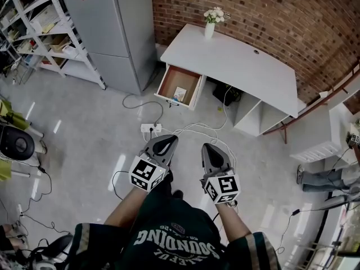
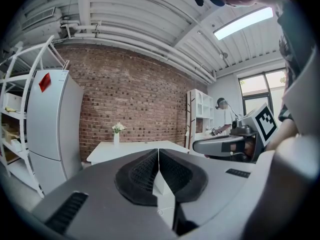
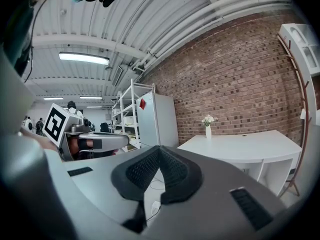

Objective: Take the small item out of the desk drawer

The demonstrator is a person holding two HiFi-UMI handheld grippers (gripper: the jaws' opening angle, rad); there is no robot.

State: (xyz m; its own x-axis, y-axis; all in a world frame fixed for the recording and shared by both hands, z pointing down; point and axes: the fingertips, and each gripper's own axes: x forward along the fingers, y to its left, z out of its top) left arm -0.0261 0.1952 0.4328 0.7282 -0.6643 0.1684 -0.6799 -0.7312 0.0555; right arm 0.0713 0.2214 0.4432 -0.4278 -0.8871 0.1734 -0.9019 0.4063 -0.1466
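We find the drawer (image 1: 167, 86) of the white table (image 1: 242, 61) pulled open at the table's front left, w/ the small item (image 1: 180, 94) lying inside, in the part farthest out from the table. Left tongs (image 1: 162, 139) and right tongs (image 1: 210, 147) are held side by side over the floor, well short of the table and pointing toward it; both prs. of jaws are fully together w/ nothing betw. them. Also noted: a vase of flowers (image 1: 210, 26) at the table's back left corner, and a power strip (image 1: 151, 128) on the floor betw. table and tongs.
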